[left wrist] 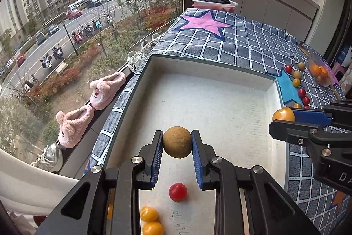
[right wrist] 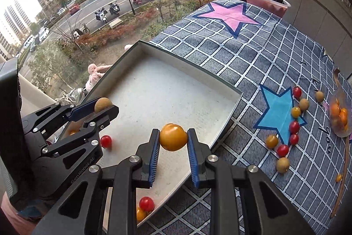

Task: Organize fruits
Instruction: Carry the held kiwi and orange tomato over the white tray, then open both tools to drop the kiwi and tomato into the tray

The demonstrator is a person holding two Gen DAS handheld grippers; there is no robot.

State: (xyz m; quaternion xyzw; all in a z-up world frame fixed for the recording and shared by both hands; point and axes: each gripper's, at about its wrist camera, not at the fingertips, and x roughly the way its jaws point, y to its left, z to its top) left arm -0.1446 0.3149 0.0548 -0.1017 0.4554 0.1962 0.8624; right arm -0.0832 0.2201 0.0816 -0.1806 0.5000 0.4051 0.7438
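Both our tongs carry a fruit above the shallow white cardboard box (left wrist: pixel 272 89).

Nearest us, our left gripper (left wrist: pixel 177 142) pinches a round tan-brown longan (left wrist: pixel 177 142) between its blue-padded fingers (left wrist: pixel 156 160), held over the box floor, while our right gripper (right wrist: pixel 173 137) pinches a round yellow-orange cherry tomato (right wrist: pixel 173 137) just above the box's near right wall. Below them, inside the box, lie a red cherry tomato (left wrist: pixel 178 191) and two yellow cherry tomatoes (left wrist: pixel 149 214). Farther right, on the blue checked cloth with coloured stars (right wrist: pixel 253 54), a loose row of red, yellow and tan fruits (right wrist: pixel 294 126) lies beside the light blue star, near a clear bag of orange fruits (right wrist: pixel 340 116).
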